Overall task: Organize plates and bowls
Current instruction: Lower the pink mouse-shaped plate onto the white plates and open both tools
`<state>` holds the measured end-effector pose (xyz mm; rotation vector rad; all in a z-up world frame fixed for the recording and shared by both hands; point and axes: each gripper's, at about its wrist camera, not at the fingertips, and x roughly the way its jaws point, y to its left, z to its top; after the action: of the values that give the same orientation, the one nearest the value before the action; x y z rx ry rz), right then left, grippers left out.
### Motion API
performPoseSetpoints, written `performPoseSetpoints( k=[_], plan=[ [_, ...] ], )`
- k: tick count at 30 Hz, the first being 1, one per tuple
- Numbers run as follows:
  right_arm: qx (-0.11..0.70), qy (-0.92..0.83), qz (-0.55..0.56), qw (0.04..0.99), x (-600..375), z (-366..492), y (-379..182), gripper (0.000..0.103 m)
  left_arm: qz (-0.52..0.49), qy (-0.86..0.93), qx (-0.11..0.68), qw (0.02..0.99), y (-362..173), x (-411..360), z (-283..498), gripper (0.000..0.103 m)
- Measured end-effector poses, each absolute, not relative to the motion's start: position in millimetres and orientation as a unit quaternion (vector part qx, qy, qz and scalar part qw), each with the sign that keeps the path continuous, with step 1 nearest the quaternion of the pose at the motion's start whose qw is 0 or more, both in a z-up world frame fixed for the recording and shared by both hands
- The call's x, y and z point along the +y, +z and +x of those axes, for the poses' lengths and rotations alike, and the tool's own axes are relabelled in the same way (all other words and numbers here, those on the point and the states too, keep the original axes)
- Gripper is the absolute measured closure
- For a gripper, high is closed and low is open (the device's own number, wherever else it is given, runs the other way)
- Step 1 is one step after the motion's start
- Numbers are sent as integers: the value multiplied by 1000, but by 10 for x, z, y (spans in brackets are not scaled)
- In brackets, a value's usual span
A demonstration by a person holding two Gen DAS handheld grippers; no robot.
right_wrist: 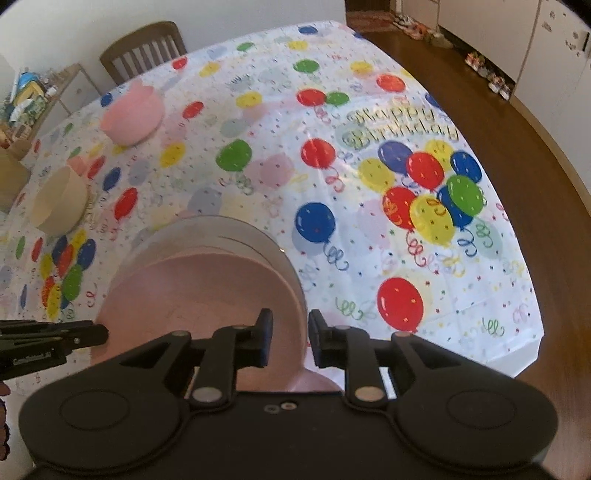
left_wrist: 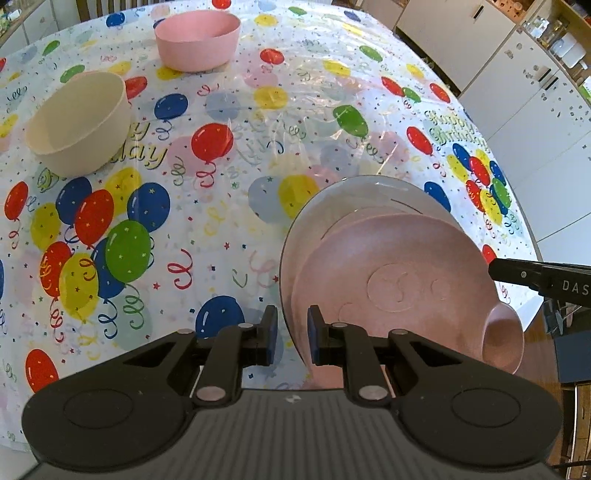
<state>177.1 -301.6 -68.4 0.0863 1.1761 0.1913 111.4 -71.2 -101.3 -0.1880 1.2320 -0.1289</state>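
left gripper (left_wrist: pixel 291 334): clenched on the grey plate's (left_wrist: pixel 314 210) rim
right gripper (right_wrist: pixel 290 341): let go – pink plate's (right_wrist: pixel 207 295) edge between the jaws
bowls: cream bowl (left_wrist: pixel 79 122), pink bowl (left_wrist: pixel 197 35) – upper left

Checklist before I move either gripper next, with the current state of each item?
1. Round pink plate nested on the larger grey plate: ok.
2. Left gripper straddles the stack's rim; whether the pads press on it: cannot tell.
3. Right gripper open, rim between its pads: ok.
4. Cream bowl and pink bowl stacked: not ok; they stand upright and apart.
5. Small pink cup beside the plates resting steadily: cannot tell.
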Motion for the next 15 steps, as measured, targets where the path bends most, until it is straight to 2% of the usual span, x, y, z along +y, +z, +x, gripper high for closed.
performPoseSetpoints(
  k=[11, 15],
  plan=[
    [519, 130, 32, 844, -2722, 1526, -388, 73, -74, -81, 521, 846, -642, -687, 874, 86],
    [502, 142, 31, 853, -2595, 1425, -248, 67, -74, -83, 495, 862, -484, -627, 763, 75]
  ],
)
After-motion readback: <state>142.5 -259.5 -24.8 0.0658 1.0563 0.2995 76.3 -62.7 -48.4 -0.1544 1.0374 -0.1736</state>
